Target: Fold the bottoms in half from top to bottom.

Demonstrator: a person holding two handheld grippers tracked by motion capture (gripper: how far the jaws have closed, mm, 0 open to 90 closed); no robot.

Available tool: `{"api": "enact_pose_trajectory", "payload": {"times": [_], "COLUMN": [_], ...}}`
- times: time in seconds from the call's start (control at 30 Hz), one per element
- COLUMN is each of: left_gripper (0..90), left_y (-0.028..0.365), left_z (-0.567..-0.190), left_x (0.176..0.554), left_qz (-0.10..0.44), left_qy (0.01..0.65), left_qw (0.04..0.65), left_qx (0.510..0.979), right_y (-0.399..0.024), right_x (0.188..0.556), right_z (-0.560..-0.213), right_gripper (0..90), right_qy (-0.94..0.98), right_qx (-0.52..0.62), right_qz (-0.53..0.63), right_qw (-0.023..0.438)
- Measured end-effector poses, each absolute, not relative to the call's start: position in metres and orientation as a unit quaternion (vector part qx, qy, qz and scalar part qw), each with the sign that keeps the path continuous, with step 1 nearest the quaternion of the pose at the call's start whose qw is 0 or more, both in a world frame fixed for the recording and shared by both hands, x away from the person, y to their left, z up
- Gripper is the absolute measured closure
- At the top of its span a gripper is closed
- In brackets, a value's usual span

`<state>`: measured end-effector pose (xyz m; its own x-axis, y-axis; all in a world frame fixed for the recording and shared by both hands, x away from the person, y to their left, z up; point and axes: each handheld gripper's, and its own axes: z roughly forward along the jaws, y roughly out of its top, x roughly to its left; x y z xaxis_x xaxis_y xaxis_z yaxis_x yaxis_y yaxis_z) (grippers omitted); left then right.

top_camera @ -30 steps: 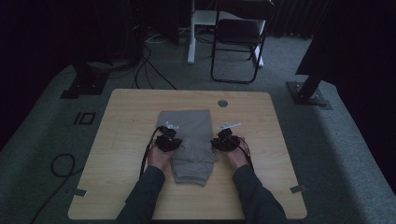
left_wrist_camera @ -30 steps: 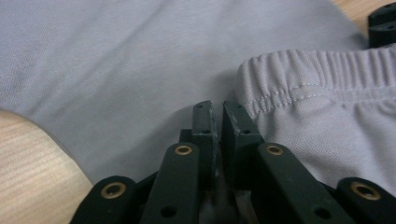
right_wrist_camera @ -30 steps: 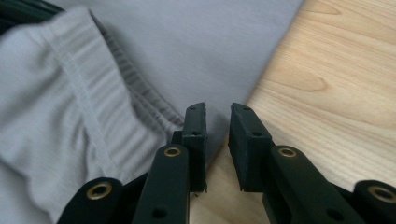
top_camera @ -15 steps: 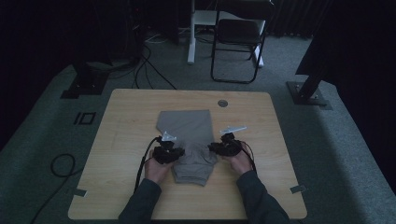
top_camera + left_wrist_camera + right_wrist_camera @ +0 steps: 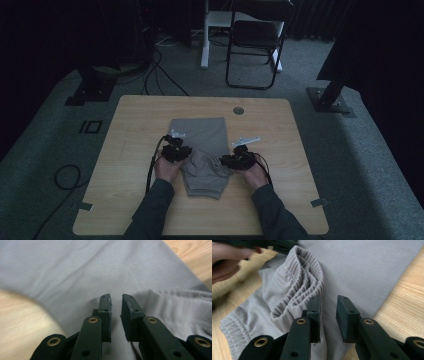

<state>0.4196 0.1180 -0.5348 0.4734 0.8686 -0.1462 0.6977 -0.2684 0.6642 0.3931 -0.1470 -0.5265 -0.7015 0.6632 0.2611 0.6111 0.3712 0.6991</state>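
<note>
A grey garment (image 5: 200,132) lies on the wooden table (image 5: 140,115), its ribbed waistband (image 5: 299,277) bunched into a raised fold (image 5: 202,162) between my hands. My left gripper (image 5: 176,150) sits at the garment's left edge. In the left gripper view its jaws (image 5: 116,297) hover over smooth grey cloth (image 5: 75,270). They have just been opening, and the narrow gap holds nothing. My right gripper (image 5: 235,160) is at the right edge. Its jaws (image 5: 329,298) stand apart beside the ribbed fold, over flat cloth (image 5: 362,265), gripping nothing.
A person's hand (image 5: 227,255) shows at the top left of the right gripper view. A round grommet (image 5: 238,110) sits near the table's far edge. Behind the table stands a folding chair (image 5: 255,45). Cables (image 5: 65,175) lie on the carpet at left.
The cloth between the grippers has bunched up into a fold. The left hand dipped toward the near edge and came back; the right hand shifted slightly nearer.
</note>
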Motion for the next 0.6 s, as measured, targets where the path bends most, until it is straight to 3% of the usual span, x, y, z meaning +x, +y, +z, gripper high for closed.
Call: {"api": "enact_pose_trajectory", "payload": {"times": [0.43, 0.6], "left_gripper": [78.6, 75.7], "left_y": [0.116, 0.119], "left_z": [-0.532, -0.536], "left_x": [0.389, 0.354], "left_qz": [0.088, 0.07], "left_qy": [0.447, 0.41], "left_qw": [0.383, 0.395], "left_qx": [0.804, 0.819], "right_y": [-0.152, -0.146], "right_x": [0.391, 0.389], "right_z": [-0.524, -0.525], "right_gripper": [72.3, 70.7], "right_qy": [0.825, 0.831], "right_qx": [0.386, 0.376], "right_qz": [0.411, 0.41], "right_qw": [0.035, 0.032]}}
